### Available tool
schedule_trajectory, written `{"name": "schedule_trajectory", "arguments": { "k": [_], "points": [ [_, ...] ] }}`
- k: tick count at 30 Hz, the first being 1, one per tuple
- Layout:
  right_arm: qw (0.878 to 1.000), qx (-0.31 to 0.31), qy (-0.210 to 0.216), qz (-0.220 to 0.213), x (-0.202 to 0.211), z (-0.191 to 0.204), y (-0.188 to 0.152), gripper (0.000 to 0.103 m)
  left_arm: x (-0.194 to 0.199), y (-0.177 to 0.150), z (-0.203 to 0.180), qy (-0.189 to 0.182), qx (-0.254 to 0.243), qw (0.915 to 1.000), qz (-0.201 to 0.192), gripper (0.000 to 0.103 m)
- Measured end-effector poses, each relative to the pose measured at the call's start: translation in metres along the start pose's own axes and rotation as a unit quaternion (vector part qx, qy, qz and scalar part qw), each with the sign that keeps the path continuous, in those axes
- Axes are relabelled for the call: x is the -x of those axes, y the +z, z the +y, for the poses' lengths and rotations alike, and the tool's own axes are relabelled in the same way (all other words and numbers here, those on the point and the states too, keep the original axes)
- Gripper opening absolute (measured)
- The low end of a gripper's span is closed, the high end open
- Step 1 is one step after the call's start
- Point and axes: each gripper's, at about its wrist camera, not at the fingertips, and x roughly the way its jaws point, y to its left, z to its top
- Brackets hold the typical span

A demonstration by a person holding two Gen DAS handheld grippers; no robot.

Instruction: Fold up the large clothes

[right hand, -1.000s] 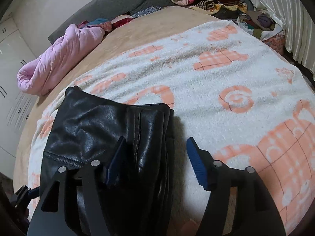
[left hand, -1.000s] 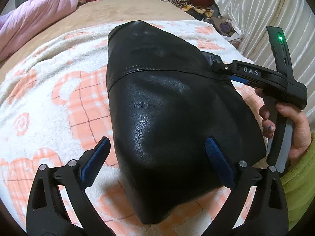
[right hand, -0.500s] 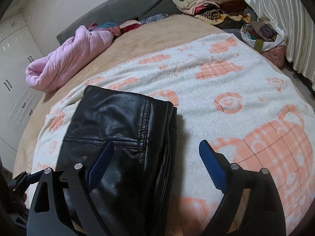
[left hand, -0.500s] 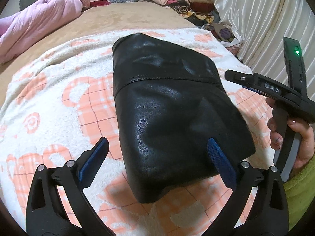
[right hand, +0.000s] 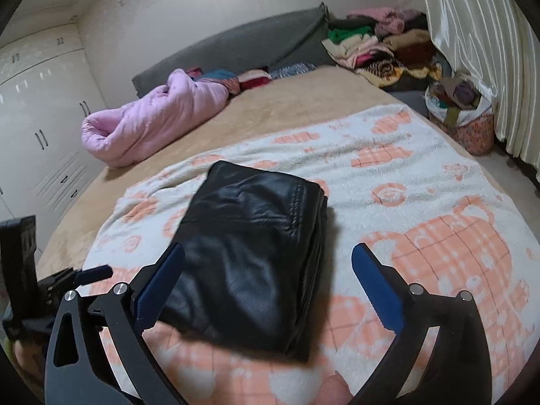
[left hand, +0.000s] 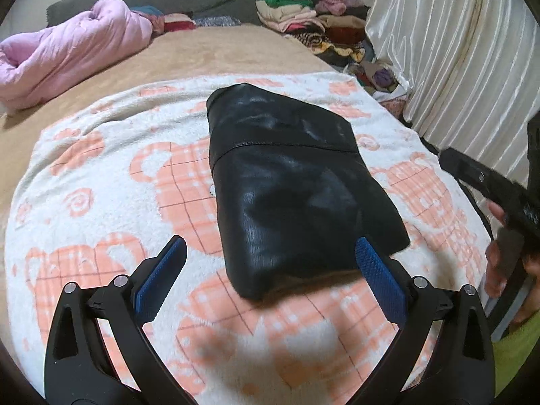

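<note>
A black leather garment (left hand: pixel 290 182) lies folded into a compact rectangle on the white and orange patterned blanket (left hand: pixel 101 195). It also shows in the right wrist view (right hand: pixel 249 256). My left gripper (left hand: pixel 270 270) is open and empty, held above the garment's near end. My right gripper (right hand: pixel 268 276) is open and empty, held above the garment's near right part. The right gripper's body shows at the right edge of the left wrist view (left hand: pixel 489 182). The left gripper's body shows at the left edge of the right wrist view (right hand: pixel 44 287).
The blanket (right hand: pixel 422 182) covers a tan bed (left hand: pixel 209 54). A pink quilt (left hand: pixel 67 47) lies at the far left. A stack of folded clothes (left hand: pixel 303 17) sits at the far right. A white curtain (left hand: pixel 465 54) hangs at the right. A basket of clothes (right hand: pixel 462 118) stands beside the bed.
Both grippers have pulled back and up from the folded garment, so it appears smaller and farther away. The garment lies still on the blanket. Both grippers stay open.
</note>
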Motion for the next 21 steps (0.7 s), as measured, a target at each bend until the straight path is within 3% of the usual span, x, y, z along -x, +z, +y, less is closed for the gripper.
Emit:
{"name": "schedule_trajectory", "arguments": {
  "k": [9, 21],
  "points": [
    [1.000, 0.021, 0.006, -0.023, 0.038, 0.032, -0.047, 0.099, 0.034, -0.031, 0.003, 0.007, 0.002, 0.9991, -0.042, 0.094],
    [0.998, 0.039, -0.037, -0.029, 0.049, 0.039, -0.101, 0.099, 0.039, -0.065, 0.009, 0.003, 0.007, 0.9988, -0.048, 0.094]
  ]
}}
